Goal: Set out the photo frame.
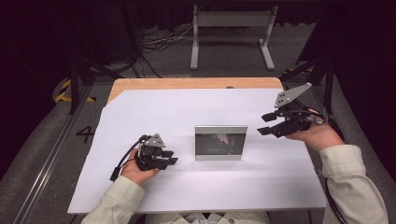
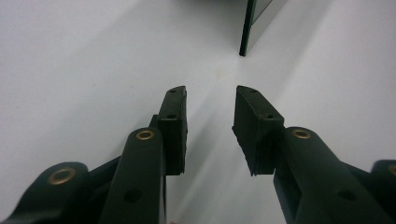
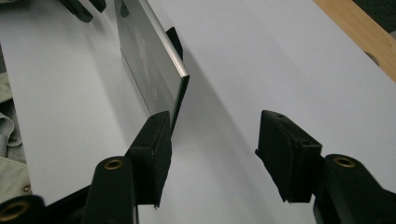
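A silver-edged picture frame stands upright in the middle of the white sheet, its dark glass facing the person. My left gripper rests low on the sheet just left of the frame, open with nothing between its jaws. In the left gripper view its gripper points at the frame's near edge, a short way ahead. My right gripper hovers to the right of the frame, open and empty. In the right gripper view its gripper has the frame's end just beyond its left jaw, apart from it.
The white sheet covers most of a wooden table, whose far edge shows bare. Behind the table on the floor stand a grey metal stand and loose cables. Light sleeves enter from the bottom corners.
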Motion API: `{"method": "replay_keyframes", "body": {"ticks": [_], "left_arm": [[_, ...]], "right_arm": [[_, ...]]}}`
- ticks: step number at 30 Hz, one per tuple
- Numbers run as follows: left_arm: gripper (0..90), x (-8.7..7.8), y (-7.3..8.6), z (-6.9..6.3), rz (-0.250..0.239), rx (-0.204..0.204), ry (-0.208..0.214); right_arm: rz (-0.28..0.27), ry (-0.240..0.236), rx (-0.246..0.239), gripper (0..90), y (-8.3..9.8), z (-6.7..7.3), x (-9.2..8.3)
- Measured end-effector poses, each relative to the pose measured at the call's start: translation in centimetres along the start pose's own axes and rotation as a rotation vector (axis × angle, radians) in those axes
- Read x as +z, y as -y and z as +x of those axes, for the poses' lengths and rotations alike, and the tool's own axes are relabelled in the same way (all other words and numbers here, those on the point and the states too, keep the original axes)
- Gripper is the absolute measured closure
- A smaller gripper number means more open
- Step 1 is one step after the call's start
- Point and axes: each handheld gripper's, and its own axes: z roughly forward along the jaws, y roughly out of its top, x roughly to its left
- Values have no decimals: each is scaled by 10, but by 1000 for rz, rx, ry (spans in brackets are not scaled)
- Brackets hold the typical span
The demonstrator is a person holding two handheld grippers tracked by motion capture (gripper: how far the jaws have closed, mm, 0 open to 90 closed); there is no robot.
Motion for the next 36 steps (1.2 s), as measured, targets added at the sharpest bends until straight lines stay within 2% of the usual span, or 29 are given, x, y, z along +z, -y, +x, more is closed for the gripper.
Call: {"method": "replay_keyframes", "body": {"ticks": [11, 20, 36], "left_arm": [[648, -3, 2, 4, -4, -3, -28], [646, -5, 3, 7, -16, -12, -40], [643, -7, 3, 8, -33, -23, -52]], "right_arm": [[-18, 4, 35, 435, 19, -1, 1], [-28, -4, 56, 432, 32, 2, 11], [-76, -2, 122, 423, 61, 7, 27]]}}
